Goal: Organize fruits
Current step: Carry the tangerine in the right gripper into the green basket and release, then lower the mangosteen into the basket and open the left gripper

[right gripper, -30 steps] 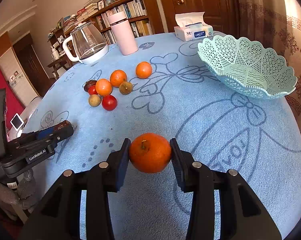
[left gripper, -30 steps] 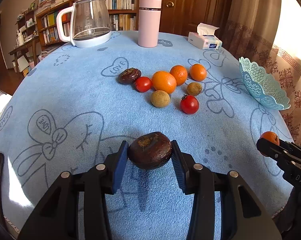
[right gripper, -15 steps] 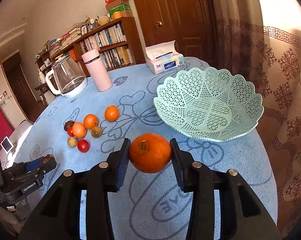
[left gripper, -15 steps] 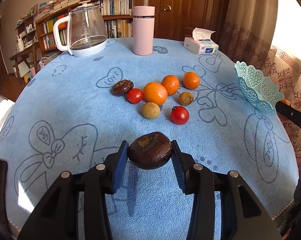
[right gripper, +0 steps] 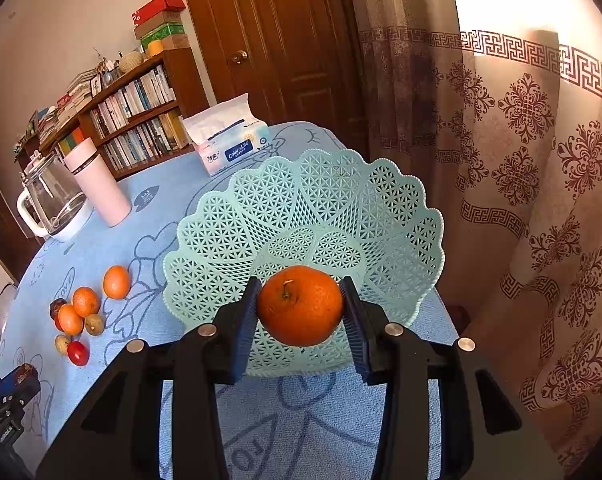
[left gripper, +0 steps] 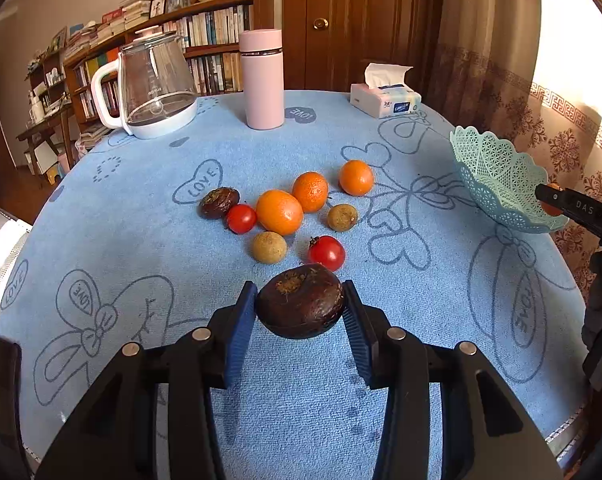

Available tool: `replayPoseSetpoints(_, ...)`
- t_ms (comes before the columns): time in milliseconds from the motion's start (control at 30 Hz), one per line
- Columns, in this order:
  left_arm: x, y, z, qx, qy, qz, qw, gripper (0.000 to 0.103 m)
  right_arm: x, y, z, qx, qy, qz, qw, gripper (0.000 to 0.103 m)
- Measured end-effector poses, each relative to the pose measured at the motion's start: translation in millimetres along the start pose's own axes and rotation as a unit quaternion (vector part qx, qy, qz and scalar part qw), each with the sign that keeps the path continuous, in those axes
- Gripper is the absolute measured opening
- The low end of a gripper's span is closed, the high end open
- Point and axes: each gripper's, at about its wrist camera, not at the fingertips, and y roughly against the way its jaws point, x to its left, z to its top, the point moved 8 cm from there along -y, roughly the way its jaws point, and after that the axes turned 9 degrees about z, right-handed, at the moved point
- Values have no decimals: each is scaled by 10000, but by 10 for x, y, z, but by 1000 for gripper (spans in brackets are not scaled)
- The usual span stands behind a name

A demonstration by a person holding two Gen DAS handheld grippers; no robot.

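Observation:
My left gripper (left gripper: pixel 300 304) is shut on a dark brown round fruit (left gripper: pixel 300 301), held above the blue tablecloth just in front of the fruit cluster. That cluster holds three oranges (left gripper: pixel 279 212), two red tomatoes (left gripper: pixel 326 253), two small tan fruits (left gripper: pixel 269 247) and another dark fruit (left gripper: pixel 218 202). My right gripper (right gripper: pixel 301 306) is shut on an orange (right gripper: pixel 301 305), hovering over the near rim of the mint lattice basket (right gripper: pixel 313 200), whose inside holds nothing. In the left wrist view the basket (left gripper: pixel 497 178) stands at the right table edge with the right gripper (left gripper: pixel 573 206) beside it.
A glass kettle (left gripper: pixel 153 84), a pink tumbler (left gripper: pixel 261 80) and a tissue pack (left gripper: pixel 385 100) stand along the table's far side. Patterned curtains (right gripper: pixel 521 160) hang just right of the basket, past the table edge. A bookshelf and a wooden door are behind.
My right gripper has swung right with the orange, from over the bare cloth to over the basket's near rim. My left gripper has edged toward the fruit cluster, still holding the dark fruit.

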Motion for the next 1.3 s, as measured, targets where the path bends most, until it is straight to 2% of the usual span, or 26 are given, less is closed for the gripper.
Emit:
replayPoseSetpoints(100,-104,15,51,-40,-85,13,10000,43,-22,-46,4,17,-8,-48,10000,46)
replayPoseSetpoints(200,-243,20,113,-75,-193,20,9998,43,-17,-30,46,-97,36,-93,9999,63)
replayPoseSetpoints(433,-719,49,390,-274,-480,-94,9984,43,-10,20,108,-274,291,-244,9989,64)
replayPoseSetpoints(833,-1762,-241,1075,-515,-848,-411,9942,43,-277,63,142,-466,-285,-188,9983,64)
replayPoseSetpoints(967,-2013,-423,1158,-405,-982,-428,9934,43,-350,84,152,-563,-335,-258,9975,64)
replayPoseSetpoints(1200,-2191,-660,1161,-164,-985,-578,9933,43,-459,79,170,-577,-380,-362,9970,64)
replayPoseSetpoints(1300,-2234,-681,1151,-176,-1026,-670,9923,43,-470,73,162,-578,-374,-407,9968,64)
